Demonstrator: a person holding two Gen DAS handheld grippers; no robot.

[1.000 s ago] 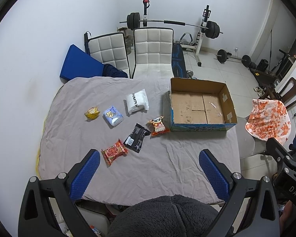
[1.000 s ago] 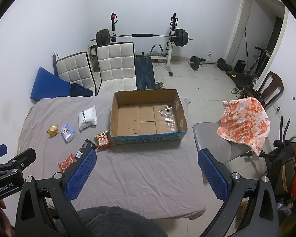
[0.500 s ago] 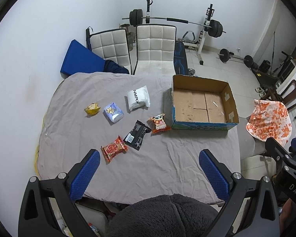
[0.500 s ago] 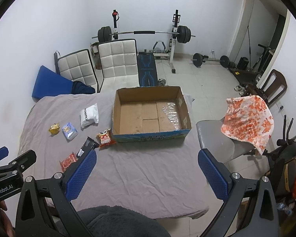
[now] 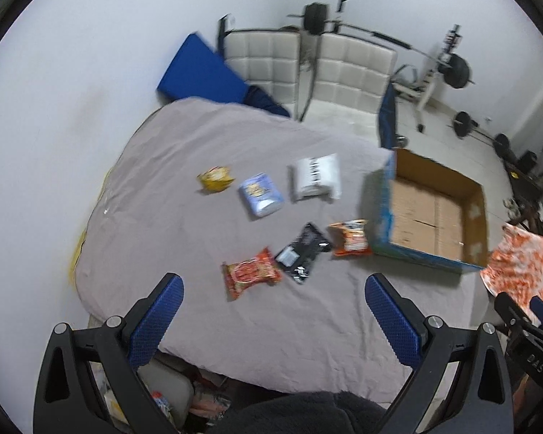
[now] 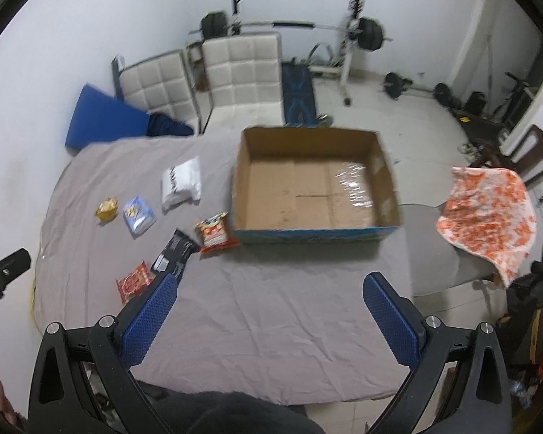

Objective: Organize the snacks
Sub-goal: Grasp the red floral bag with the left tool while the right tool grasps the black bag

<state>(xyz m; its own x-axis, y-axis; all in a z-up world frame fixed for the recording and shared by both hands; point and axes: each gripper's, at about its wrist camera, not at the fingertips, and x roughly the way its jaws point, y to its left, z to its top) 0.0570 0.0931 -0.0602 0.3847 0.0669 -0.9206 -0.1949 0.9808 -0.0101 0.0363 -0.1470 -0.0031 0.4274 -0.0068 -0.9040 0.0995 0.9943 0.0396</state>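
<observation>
Several snack packets lie on the grey-clothed table: a yellow one, a light blue one, a white one, a black one, a red one and an orange one leaning against an open cardboard box. The box holds nothing. My left gripper hangs open above the table's near edge, just short of the red packet. My right gripper is open too, high over the bare cloth in front of the box, nothing between its fingers.
Two white padded chairs and a blue mat stand behind the table. A chair draped with an orange-white cloth is at the right. Weight-lifting gear fills the far floor. A dark fuzzy sleeve shows at the bottom.
Both grippers have dropped closer to the table. The left view has swung left and tilted, now blurred. No packet has moved.
</observation>
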